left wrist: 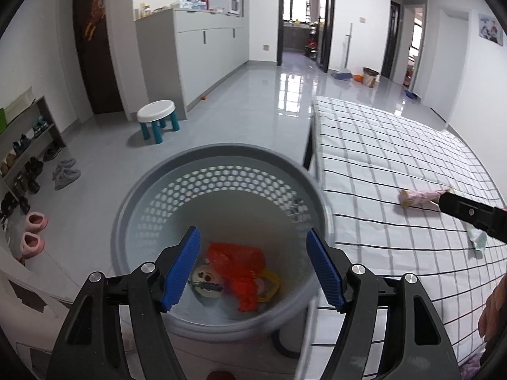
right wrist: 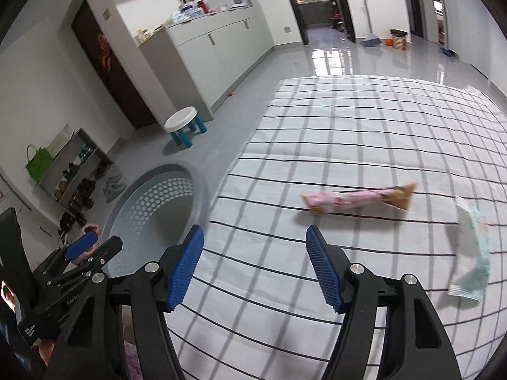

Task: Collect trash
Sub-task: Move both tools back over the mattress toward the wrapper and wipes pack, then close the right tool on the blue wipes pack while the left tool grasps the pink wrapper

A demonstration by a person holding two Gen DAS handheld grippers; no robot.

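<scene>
Pink, the wrapper (right wrist: pixel 358 201) lies on the checked bed (right wrist: pixel 332 120) ahead and right of your spread, empty right tool (right wrist: pixel 255 266), long axis crosswise to its fingers, while your left tool (left wrist: pixel 253 267), also spread, hangs over the basket (left wrist: pixel 152 190).

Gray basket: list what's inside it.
The gray basket holds a crumpled red plastic bag, a round printed lid and a yellow piece, partly covered by the bag.
</scene>
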